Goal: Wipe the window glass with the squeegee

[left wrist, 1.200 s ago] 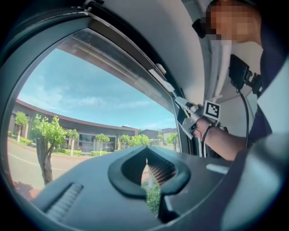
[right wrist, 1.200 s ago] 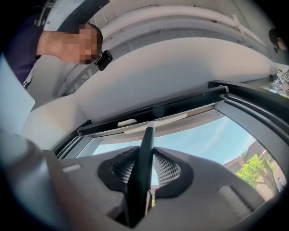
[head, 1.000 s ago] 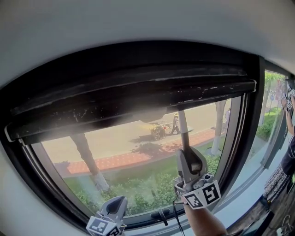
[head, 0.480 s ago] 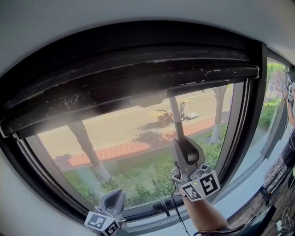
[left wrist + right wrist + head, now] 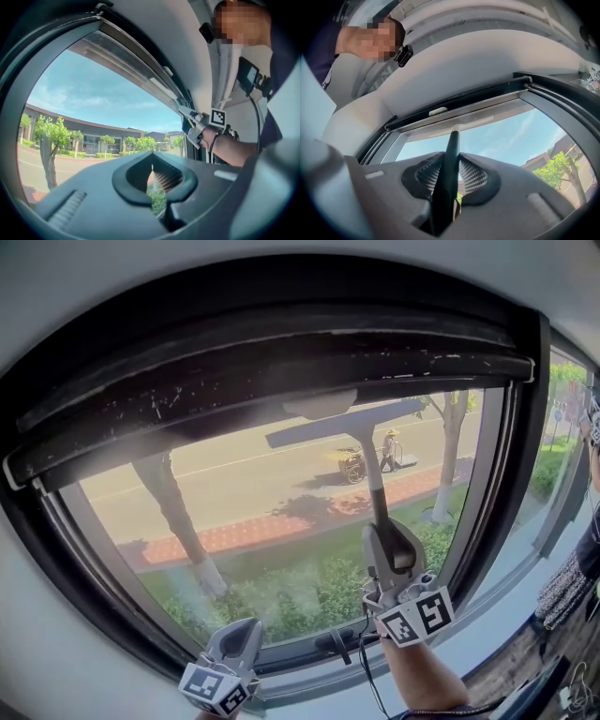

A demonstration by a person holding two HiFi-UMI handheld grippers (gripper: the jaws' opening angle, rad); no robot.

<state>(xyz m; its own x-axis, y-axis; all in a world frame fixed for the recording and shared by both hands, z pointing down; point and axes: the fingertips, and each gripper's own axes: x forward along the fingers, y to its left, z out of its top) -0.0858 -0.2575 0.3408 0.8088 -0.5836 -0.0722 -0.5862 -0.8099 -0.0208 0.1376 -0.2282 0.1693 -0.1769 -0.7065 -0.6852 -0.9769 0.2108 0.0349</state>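
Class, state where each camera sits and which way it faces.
Head view: on the person's head, facing the window glass; shows left hand-held gripper, right hand-held gripper, right forearm.
Left gripper view: rides the left hand-held gripper, looks up along its jaws at the glass; shows right forearm.
Right gripper view: rides the right hand-held gripper, looks up the squeegee handle; the person's shirt shows.
Head and left gripper views share the right hand-held gripper.

The window glass (image 5: 281, 507) is clear and smooth, with a hazy patch near its top. The window frame (image 5: 234, 381) is dark and matt, flecked with pale specks. The squeegee (image 5: 373, 474) has a smooth, dark, faintly glossy handle. The right claw (image 5: 452, 157) and left claw (image 5: 153, 154) look like matt grey plastic, with textured inner pads (image 5: 472, 176).
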